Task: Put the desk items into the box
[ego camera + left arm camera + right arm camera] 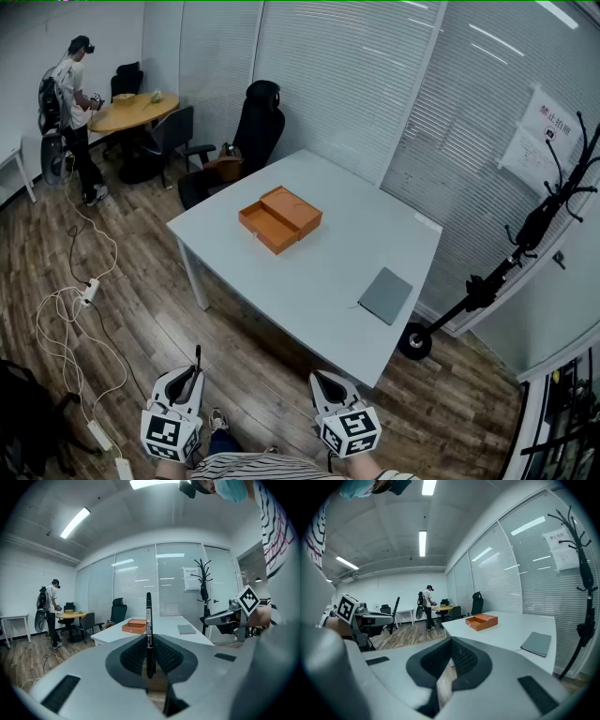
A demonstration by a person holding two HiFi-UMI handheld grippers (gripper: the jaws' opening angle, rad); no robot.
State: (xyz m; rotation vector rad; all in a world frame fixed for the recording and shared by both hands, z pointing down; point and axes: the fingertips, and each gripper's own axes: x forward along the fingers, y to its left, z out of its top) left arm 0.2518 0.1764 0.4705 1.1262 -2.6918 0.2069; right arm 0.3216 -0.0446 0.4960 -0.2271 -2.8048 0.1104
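Note:
An open orange box [279, 217] sits on the white desk [319, 272], with its lid lying beside it. A grey notebook [385, 295] lies near the desk's right edge. Both grippers hang over the wooden floor, short of the desk's near corner. My left gripper [187, 382] is shut on a black pen [197, 361]. In the left gripper view the pen [149, 630] stands upright between the pads, with the box [135, 626] far ahead. My right gripper [328, 389] is shut with nothing in it; its view shows the box [482, 620] and the notebook [537, 643].
A black office chair [258, 127] stands behind the desk. A person [73, 103] stands by a round wooden table [133, 111] at the far left. White cables [70, 309] trail over the floor at left. A black coat rack [539, 220] leans at the right.

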